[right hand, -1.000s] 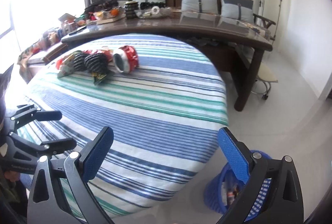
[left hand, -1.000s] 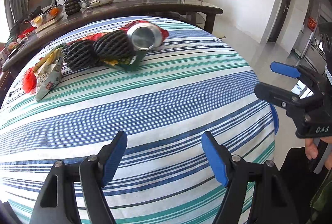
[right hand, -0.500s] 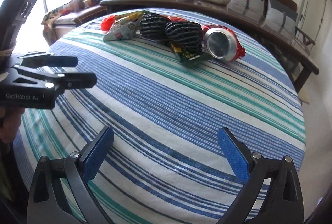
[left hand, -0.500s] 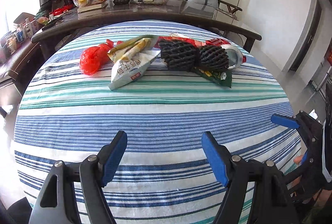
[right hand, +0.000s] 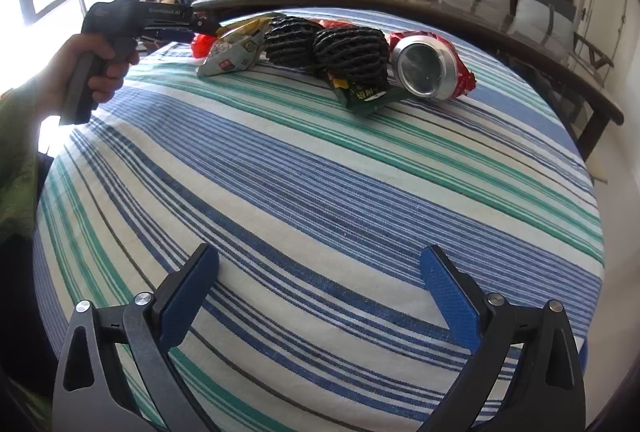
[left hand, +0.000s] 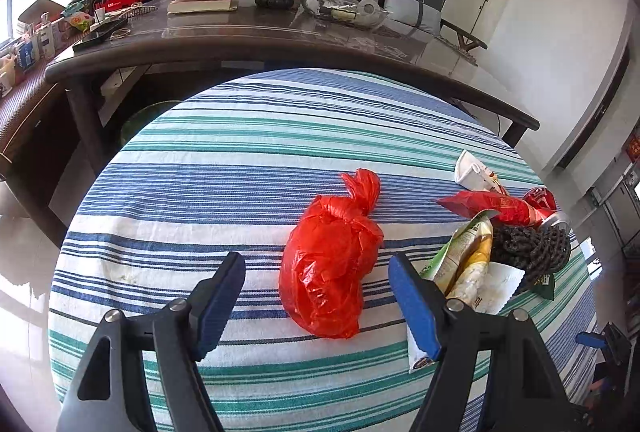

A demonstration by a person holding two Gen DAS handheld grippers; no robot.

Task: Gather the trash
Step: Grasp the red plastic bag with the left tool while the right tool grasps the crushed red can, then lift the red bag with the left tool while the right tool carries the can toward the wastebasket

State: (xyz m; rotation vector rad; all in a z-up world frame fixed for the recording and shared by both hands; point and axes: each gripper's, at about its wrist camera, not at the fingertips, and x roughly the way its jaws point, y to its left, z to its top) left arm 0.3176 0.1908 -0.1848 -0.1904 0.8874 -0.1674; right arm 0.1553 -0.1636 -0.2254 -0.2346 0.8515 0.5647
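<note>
A knotted red plastic bag (left hand: 334, 260) lies on the striped tablecloth (left hand: 224, 192), just ahead of my open left gripper (left hand: 316, 306) and between the lines of its fingers; the pads do not touch it. Right of the bag lie a green-and-white snack packet (left hand: 466, 260), black foam nets (left hand: 528, 248), a red wrapper (left hand: 488, 206) and a crushed can (left hand: 554, 214). In the right wrist view my right gripper (right hand: 320, 300) stands open over bare cloth, far from the nets (right hand: 352, 50), the can (right hand: 426, 72) and the packet (right hand: 230, 54). A hand holds the left gripper's body (right hand: 132, 18) there.
A long dark table (left hand: 248, 36) behind carries a plant, fruit bowls and clutter. A white wrapper (left hand: 474, 172) lies at the cloth's far right. A green wrapper (right hand: 364, 96) sits under the nets. A sofa with grey cushions lines the wall.
The left gripper swept left along the table; the red bag now lies right before its fingers and the nets and can have shifted to the right edge. The right gripper moved from the table's edge and bin over the cloth, then held still.
</note>
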